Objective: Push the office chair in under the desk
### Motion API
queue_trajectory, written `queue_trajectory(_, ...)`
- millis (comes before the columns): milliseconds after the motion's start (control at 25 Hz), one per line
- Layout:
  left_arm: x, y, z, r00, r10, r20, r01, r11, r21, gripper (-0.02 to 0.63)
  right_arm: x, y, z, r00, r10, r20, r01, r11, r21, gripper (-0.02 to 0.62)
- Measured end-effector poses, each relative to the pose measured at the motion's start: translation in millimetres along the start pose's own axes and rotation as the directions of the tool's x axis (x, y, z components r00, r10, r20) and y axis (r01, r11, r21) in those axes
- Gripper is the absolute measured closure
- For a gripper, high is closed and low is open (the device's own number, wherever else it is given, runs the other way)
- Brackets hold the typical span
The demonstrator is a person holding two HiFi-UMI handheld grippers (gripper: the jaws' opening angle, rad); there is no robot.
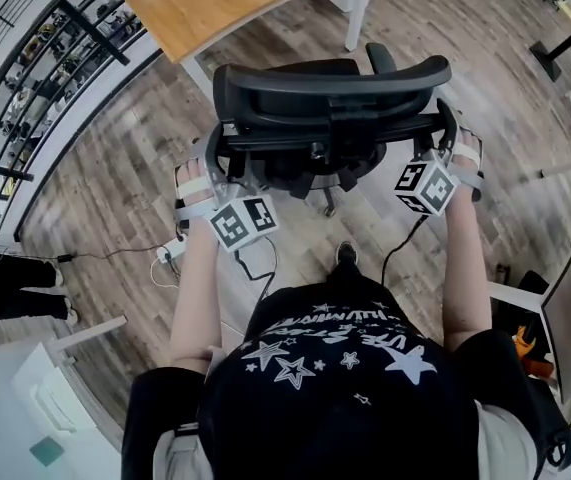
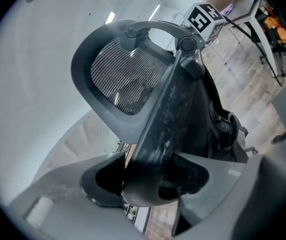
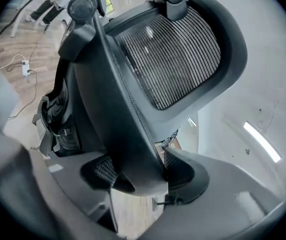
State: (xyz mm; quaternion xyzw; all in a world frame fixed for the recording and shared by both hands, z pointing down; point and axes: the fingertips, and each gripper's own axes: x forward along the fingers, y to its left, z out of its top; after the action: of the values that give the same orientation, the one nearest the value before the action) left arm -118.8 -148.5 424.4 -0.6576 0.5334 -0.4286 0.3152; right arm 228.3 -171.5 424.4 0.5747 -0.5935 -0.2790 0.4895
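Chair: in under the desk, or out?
Out. In the head view the chair stands short of the desk, with floor showing between them.

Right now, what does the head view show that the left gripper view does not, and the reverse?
Only the head view: the person's star-printed shirt. Only the left gripper view: the headrest mesh, and the jaws of the left gripper closed on the back frame of the office chair. Both: the office chair, the plank floor and the marker cube of the right gripper.
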Motion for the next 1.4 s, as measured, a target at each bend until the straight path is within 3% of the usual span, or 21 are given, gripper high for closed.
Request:
queue_trajectory(600,75,6,29,0.986,0.071,-0.149,-0.067,0.997,0.030,0.353,110,-31,2,0.992,0.047,0.119,-0.039,0.997,-0.062,0.336)
queue_trajectory(1400,180,34,26,0.991,0.075,-0.109,-0.075,0.997,0.002,0.350,230,-49,44,0.991,0.054,0.124,-0.046,0.997,-0.065,0.334)
